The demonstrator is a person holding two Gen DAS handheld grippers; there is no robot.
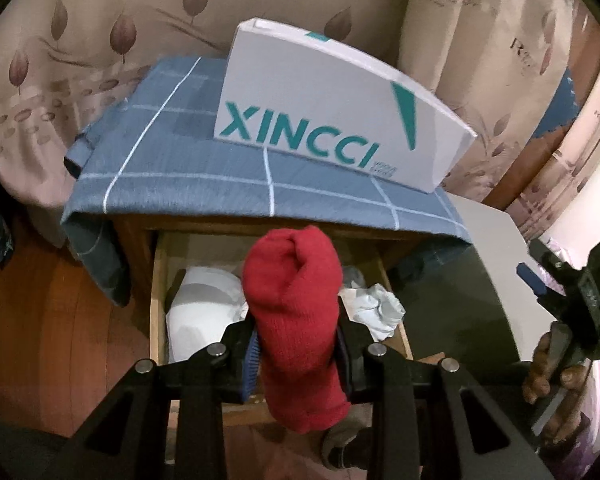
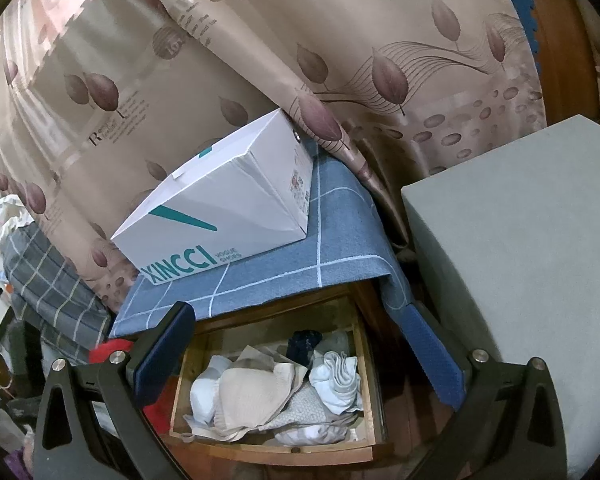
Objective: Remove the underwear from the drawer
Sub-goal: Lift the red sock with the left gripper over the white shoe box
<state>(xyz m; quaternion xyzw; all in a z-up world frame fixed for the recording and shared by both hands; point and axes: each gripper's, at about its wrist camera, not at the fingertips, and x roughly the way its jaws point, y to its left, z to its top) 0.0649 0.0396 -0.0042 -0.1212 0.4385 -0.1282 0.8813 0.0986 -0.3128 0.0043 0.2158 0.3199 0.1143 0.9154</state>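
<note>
Your left tool [image 1: 296, 344] is clamped on a red knitted fabric piece [image 1: 294, 304], which stands up between its blue-padded fingers [image 1: 249, 364] and hangs over the front of the open wooden drawer [image 2: 366, 364], so by the look of it one garment is already lifted clear, though it still needs to be carried away and set down somewhere. Whether that red item counts as underwear you cannot settle from these views; it reads more like a knitted sock or cap. Your right tool [image 2: 300, 364] is spread wide and grips nothing, poised above the drawer's contents. Plenty remains inside: a beige soft bra-like garment [image 2: 252, 394] lies across the middle, white crumpled cloth [image 2: 336, 380] sits to its right, a grey patterned piece [image 2: 304, 406] lies between them lower down, and a dark navy bundle [image 2: 304, 342] rests near the back wall. The white shoebox with teal lettering [image 1: 332, 120] sits on the blue checked cloth [image 1: 172, 160] covering the cabinet top and does not obstruct the drawer. The task looks partly done; the beige garment seems the nearest candidate for your free right tool.
</note>
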